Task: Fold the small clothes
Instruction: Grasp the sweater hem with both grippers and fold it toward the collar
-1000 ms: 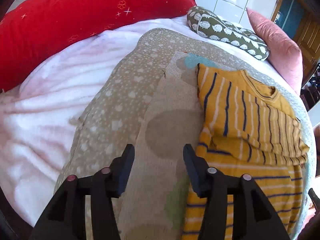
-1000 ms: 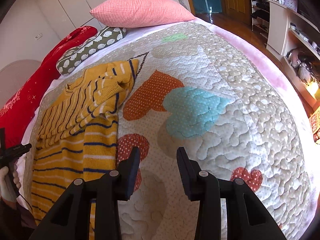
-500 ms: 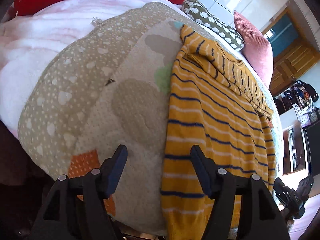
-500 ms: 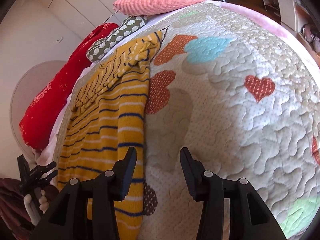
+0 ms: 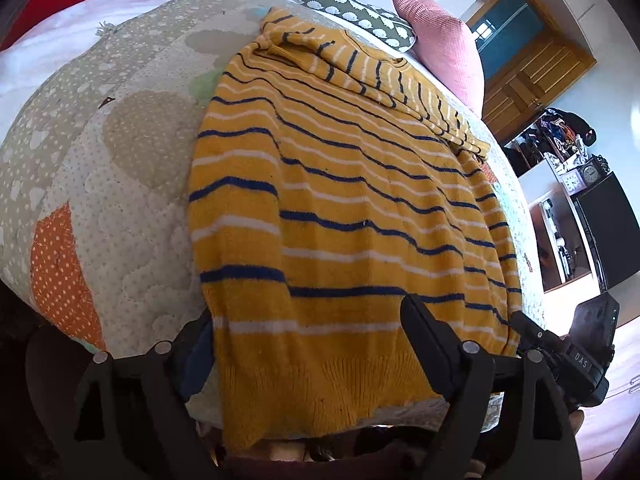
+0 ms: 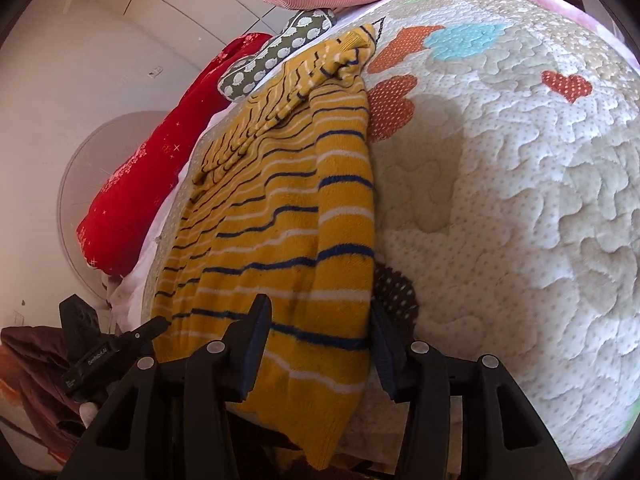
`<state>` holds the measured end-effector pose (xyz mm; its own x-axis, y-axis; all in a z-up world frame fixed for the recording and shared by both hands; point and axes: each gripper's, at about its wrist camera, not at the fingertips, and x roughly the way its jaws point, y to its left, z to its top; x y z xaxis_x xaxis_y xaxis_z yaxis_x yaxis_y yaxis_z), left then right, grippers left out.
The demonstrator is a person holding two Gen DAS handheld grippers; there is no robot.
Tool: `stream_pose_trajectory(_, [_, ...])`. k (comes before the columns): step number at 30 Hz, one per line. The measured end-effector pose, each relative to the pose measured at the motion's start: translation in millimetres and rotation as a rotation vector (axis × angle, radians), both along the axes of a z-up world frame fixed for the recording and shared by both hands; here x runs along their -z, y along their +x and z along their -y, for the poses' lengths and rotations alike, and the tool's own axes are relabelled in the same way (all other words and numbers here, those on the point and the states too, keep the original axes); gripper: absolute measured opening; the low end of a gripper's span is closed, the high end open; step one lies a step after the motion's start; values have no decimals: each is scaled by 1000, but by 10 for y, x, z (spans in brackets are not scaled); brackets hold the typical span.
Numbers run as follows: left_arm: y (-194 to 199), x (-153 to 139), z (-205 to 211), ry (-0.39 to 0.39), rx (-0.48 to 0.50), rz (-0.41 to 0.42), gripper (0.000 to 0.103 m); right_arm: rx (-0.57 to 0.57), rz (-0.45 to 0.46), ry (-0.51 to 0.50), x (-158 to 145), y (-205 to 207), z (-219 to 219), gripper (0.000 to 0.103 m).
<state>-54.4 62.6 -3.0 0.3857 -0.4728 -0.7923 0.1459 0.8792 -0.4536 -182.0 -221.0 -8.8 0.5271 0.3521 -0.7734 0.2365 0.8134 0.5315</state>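
Observation:
A mustard sweater (image 5: 340,200) with navy and white stripes lies flat on the quilt (image 5: 120,184). Its sleeves are folded across the chest and its hem hangs over the bed's near edge. My left gripper (image 5: 308,344) hovers at the hem's left corner, its jaws opening wide. The hem lies between the fingers and the pads do not press it. My right gripper (image 6: 320,348) stands open over the hem's right corner (image 6: 340,352). One finger is above the knit and the other is just off its edge.
At the bed's head lie a red bolster (image 6: 160,152), a green patterned pillow (image 5: 352,12) and a pink pillow (image 5: 440,40). A wooden door (image 5: 532,72) and a shelf with clocks (image 5: 580,176) stand beyond the bed's right side. Heart patches dot the quilt (image 6: 520,200).
Both grippers pulled back from the middle of the bed to its near edge and tipped downward, ending over the sweater's hem. The left jaws widened clearly and the right ones slightly.

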Motion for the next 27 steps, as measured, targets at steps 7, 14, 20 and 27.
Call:
stream_pose_trajectory(7, [39,80,1,-46,17,-65,13,-20,-11,-51,41,-22,-186,51])
stream_pose_trajectory(14, [100,114,-46,-79,-11,-109,8,-75,-35,-283,31,92,-428,17])
stream_pose_trajectory(20, [-66,-104,-253,-112,-62,-67,8,-55,-15,-138,-125,99,-272,10])
stream_pose_trajectory(27, [-397,-311,-358,-126,-51,-24,8,-47,3,-23,-262,-188,-147,9])
